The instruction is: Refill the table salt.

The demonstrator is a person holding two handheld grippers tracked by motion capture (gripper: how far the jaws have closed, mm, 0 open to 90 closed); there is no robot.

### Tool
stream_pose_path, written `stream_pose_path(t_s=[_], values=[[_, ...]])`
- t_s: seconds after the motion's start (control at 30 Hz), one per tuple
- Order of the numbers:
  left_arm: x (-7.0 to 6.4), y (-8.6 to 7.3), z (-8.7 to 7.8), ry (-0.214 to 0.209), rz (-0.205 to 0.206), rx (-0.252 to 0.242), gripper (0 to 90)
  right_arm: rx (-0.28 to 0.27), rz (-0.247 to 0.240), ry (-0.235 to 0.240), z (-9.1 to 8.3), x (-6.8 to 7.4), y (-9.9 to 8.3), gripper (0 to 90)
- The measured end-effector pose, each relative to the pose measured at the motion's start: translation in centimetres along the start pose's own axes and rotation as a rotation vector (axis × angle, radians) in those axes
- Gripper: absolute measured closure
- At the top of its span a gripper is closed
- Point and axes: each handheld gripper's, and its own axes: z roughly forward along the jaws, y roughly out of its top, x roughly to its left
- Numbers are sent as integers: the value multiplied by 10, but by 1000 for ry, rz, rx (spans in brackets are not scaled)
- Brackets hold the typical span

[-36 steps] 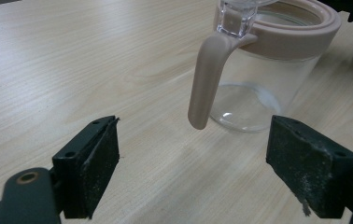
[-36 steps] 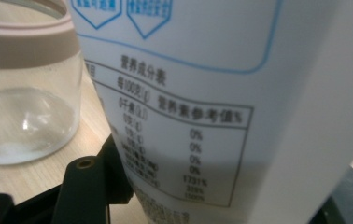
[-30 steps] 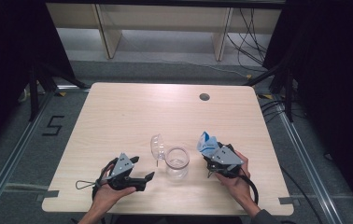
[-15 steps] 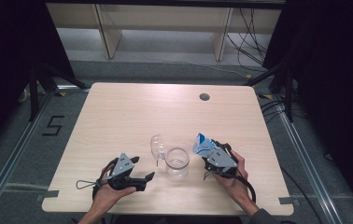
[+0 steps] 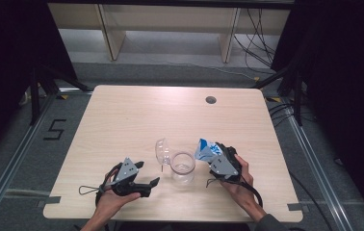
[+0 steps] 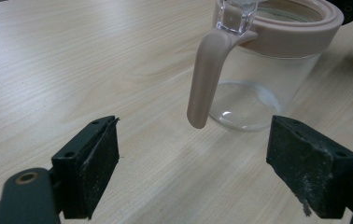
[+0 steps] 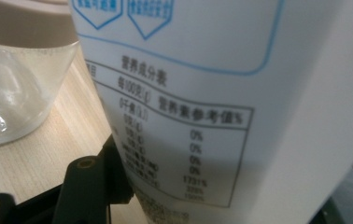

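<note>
Right gripper clamped on a blue-and-white pouch beside a clear jar; left gripper empty, jaws spread.

The right gripper (image 5: 212, 158) grips the blue-and-white pouch (image 5: 205, 149), one black jaw pressed to its printed nutrition panel (image 7: 184, 135) in the right gripper view; the pouch is held just beside the rim of the clear jar (image 5: 182, 167), on the jar's right, near the table's (image 5: 136, 115) front edge. The jar stands upright with its beige collar (image 6: 300, 32) on and its clear hinged lid (image 5: 162, 150) swung up to the left. The left gripper (image 5: 147, 174) sits low to the jar's left, released, holding nothing. In the left gripper view the jar's beige handle (image 6: 207, 79) hangs just ahead, between the two jaws and apart from both.
</note>
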Motion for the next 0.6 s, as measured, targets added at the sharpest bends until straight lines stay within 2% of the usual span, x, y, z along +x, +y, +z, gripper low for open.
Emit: stream_pose_path(t_s=[0.2,0.3,0.43,0.5,0.53,0.6], values=[[0,0,0,-4,7,1,165,3,-30,-6,2,3,2,413],[0,0,0,-4,8,0,165,9,-71,-20,3,3,2,414],[0,0,1,-9,9,2,165,15,-85,-33,3,6,4,415],[0,0,1,-11,10,3,164,10,-111,-35,3,5,4,416],[0,0,2,-10,9,2,164,15,-95,-38,3,6,4,417],[0,0,2,-11,9,2,164,27,-113,-48,3,4,3,417]])
